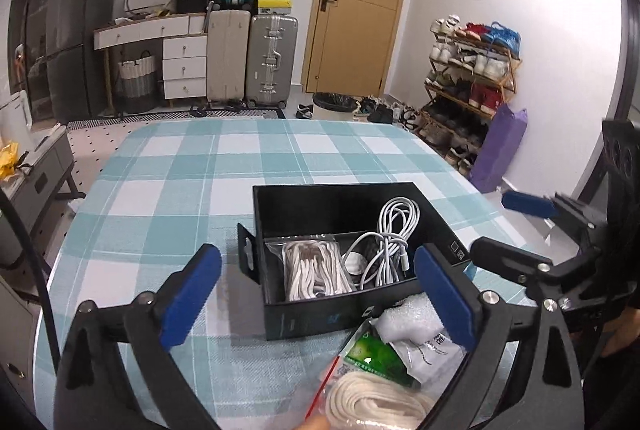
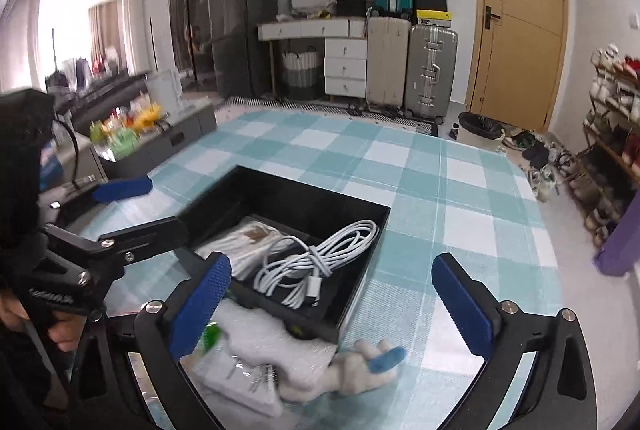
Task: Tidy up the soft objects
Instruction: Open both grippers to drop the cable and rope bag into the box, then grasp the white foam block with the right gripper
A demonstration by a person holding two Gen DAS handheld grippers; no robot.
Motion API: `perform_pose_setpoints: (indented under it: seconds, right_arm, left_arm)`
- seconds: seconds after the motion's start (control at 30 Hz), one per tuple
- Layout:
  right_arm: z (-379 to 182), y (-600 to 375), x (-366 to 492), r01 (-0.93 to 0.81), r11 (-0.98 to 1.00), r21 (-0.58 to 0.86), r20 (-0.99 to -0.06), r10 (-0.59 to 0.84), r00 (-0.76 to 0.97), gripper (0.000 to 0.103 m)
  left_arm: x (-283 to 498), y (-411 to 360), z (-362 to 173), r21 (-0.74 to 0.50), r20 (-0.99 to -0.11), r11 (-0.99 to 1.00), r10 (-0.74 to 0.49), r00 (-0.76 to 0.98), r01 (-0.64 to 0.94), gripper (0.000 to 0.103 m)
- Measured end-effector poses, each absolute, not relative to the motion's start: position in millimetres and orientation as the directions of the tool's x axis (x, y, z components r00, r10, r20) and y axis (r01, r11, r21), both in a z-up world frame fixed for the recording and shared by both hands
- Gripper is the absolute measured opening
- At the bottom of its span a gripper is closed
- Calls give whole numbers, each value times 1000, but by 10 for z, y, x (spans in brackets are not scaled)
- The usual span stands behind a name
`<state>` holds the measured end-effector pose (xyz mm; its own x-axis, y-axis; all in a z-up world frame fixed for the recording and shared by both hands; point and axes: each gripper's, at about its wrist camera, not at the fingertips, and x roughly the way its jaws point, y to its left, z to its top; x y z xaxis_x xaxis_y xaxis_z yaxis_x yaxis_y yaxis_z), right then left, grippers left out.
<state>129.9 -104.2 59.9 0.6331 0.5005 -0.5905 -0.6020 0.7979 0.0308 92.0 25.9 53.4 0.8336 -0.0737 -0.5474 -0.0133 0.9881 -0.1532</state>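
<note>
A black open box (image 1: 312, 318) (image 2: 360, 218) sits on the checked tablecloth. Inside lie a bagged white cord bundle (image 1: 312, 270) (image 2: 240, 238) and a coiled white cable (image 1: 392, 230) (image 2: 316, 258). In front of the box lie loose soft items: a green-labelled packet (image 1: 372, 354), white foam wrap (image 1: 408, 318) (image 2: 264, 342), a bagged cream rope (image 1: 376, 406) and a white plush piece with a blue tip (image 2: 368, 362). My left gripper (image 1: 316, 296) is open and empty above these. My right gripper (image 2: 336, 302) is open and empty over the box's near corner.
The table (image 1: 168, 190) has a teal and white checked cloth. Beyond it stand suitcases (image 1: 248, 62), a white drawer unit (image 1: 184, 66), a wooden door (image 1: 360, 2) and a shoe rack (image 1: 472, 78). A low grey cabinet (image 2: 172, 138) stands at the left.
</note>
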Motion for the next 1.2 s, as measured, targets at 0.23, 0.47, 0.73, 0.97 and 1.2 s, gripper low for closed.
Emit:
perform_pose_setpoints:
  seconds: [0.23, 0.47, 0.73, 0.97, 1.2]
  right_arm:
    - [553, -1189, 1116, -598, 793, 119, -574, 546, 610, 102]
    - [480, -1269, 989, -609, 781, 135, -578, 562, 592, 102]
    - [412, -1313, 953, -613, 772, 167, -567, 584, 581, 102]
    - [308, -1219, 919, -627, 765, 146, -602, 572, 557, 102]
    - [193, -1145, 925, -630, 763, 146, -626, 564, 538, 102]
  left_arm:
    - [727, 294, 518, -141, -518, 988, -19, 855, -63, 103]
    - [598, 226, 465, -81, -537, 994, 21, 844, -76, 103]
    - [494, 196, 355, -76, -562, 994, 24, 827, -81, 103]
    - [406, 152, 247, -80, -590, 995, -7, 808, -50, 103]
    - [305, 77, 182, -41, -593, 999, -10, 805, -18, 103]
